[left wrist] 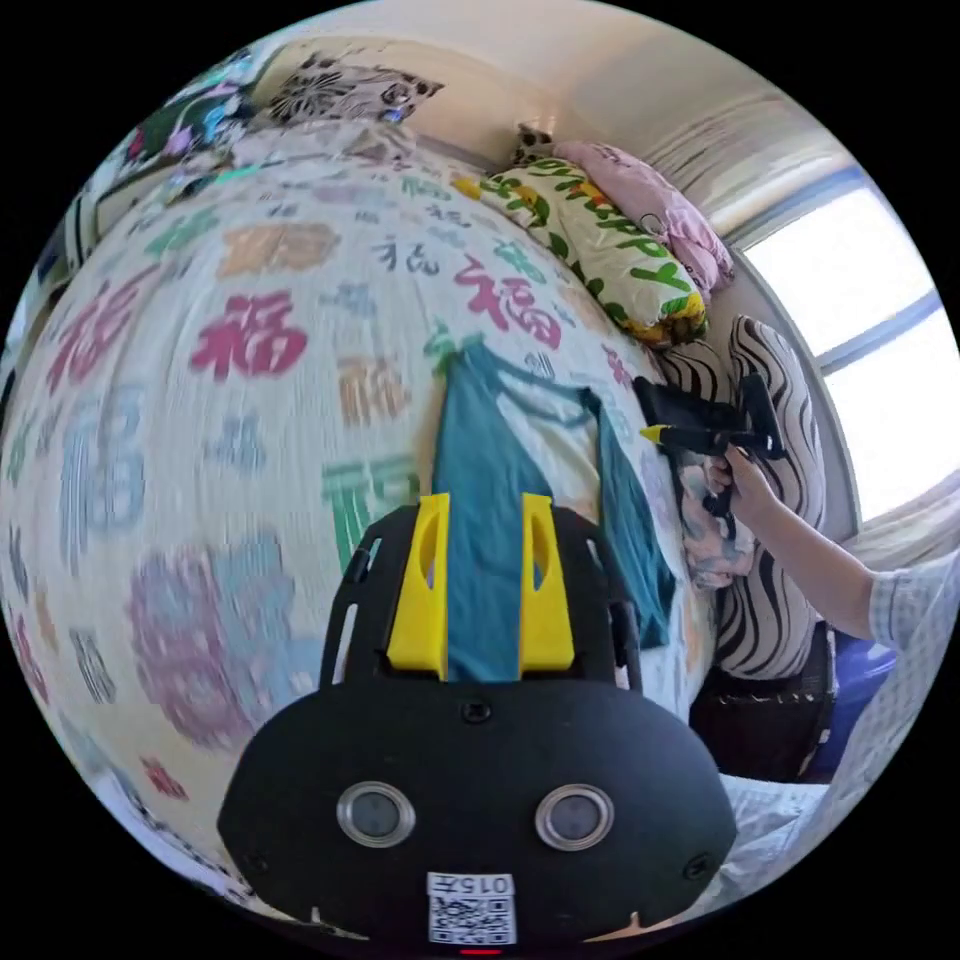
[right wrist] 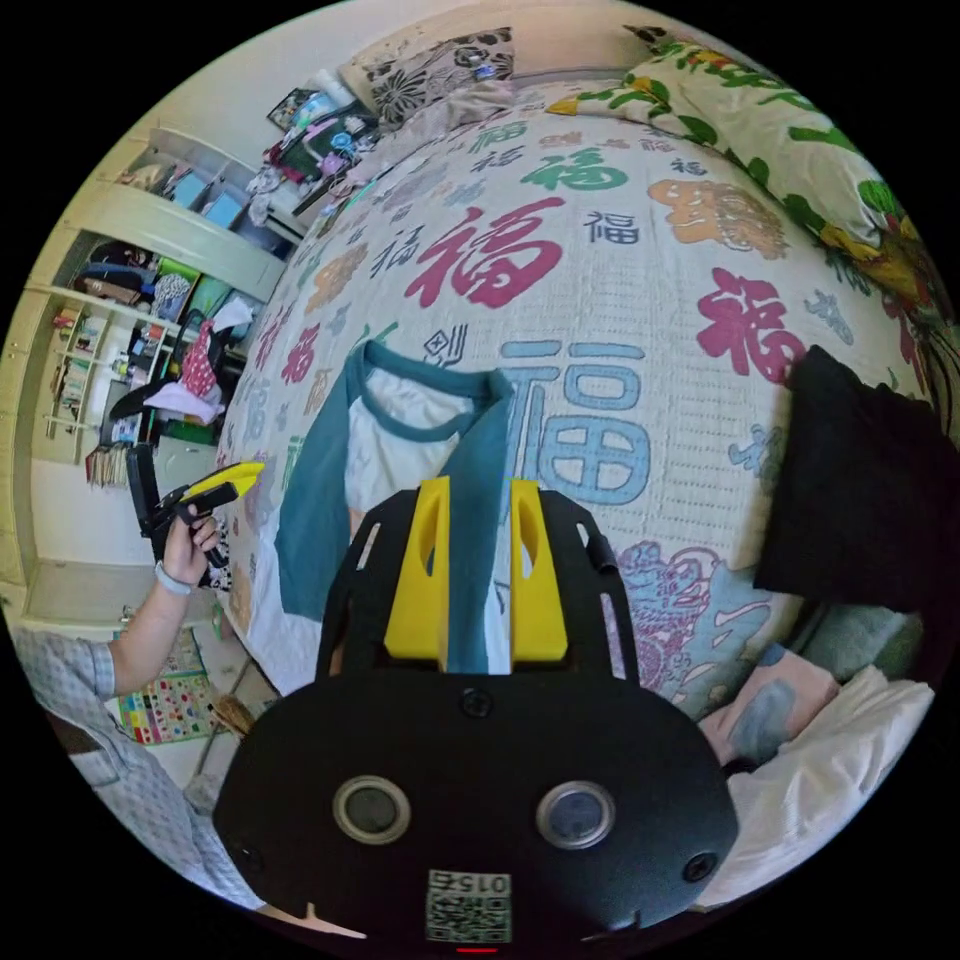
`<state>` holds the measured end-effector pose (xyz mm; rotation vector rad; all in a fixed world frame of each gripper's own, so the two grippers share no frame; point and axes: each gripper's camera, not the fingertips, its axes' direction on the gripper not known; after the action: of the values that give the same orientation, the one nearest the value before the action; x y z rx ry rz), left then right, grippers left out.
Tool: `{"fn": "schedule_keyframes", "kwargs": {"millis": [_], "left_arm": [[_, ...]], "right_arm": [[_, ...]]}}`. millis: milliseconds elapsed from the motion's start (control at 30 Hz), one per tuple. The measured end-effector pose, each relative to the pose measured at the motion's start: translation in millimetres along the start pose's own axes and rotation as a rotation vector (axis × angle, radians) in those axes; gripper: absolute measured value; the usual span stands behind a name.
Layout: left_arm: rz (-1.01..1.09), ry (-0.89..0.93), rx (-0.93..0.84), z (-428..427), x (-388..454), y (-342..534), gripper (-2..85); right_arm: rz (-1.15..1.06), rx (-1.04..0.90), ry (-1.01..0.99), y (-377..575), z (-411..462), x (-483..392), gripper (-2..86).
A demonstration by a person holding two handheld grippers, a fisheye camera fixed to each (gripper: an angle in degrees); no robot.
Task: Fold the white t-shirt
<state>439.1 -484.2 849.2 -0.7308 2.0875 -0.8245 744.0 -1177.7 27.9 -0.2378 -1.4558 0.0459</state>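
Observation:
The t-shirt, with a white body (right wrist: 400, 440) and teal sleeves and collar, lies flat on the patterned bedspread (right wrist: 620, 300) near the bed's edge. One teal sleeve (right wrist: 485, 440) lies folded over the body. In the left gripper view the white body (left wrist: 555, 430) sits between the teal sleeves. My left gripper (left wrist: 487, 505) hovers over the shirt, jaws a little apart and gripping nothing; a hand holds it off the bed's edge (right wrist: 240, 472). My right gripper (right wrist: 480, 490) is likewise open above the shirt and shows beside it, in a hand (left wrist: 655, 434).
A black cloth (right wrist: 860, 480) lies on the bed's right side, folded clothes (right wrist: 780, 700) below it. A green-yellow quilt (left wrist: 600, 240), pink bedding (left wrist: 660, 205) and a zebra-striped cushion (left wrist: 775, 350) line the window (left wrist: 870, 300) side. Cluttered shelves (right wrist: 130, 300) stand past the bed.

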Motion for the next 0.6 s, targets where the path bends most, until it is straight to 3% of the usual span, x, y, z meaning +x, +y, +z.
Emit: {"fn": "schedule_keyframes", "kwargs": {"millis": [133, 267, 400, 533, 600], "left_arm": [[0.048, -0.009, -0.053, 55.9, -2.4, -83.0, 10.4], [0.041, -0.117, -0.254, 125.2, -1.9, -119.5, 6.0], [0.037, 0.011, -0.283, 119.2, -24.6, -128.6, 0.7], [0.058, 0.092, -0.290, 108.2, -33.2, -138.5, -0.4], [0.127, 0.063, -0.307, 109.9, -19.1, -146.5, -0.6]], "right_arm": [[0.039, -0.070, -0.018, -21.6, 11.3, 5.9, 11.0], [0.096, -0.156, -0.027, -20.5, 22.2, 10.4, 6.4], [0.032, -0.237, -0.033, -3.1, 6.4, 23.0, 0.8], [0.021, -0.183, -0.126, 12.0, -21.9, 37.3, -0.1], [-0.045, -0.210, -0.022, 13.0, -24.6, 28.2, -0.2]]}}
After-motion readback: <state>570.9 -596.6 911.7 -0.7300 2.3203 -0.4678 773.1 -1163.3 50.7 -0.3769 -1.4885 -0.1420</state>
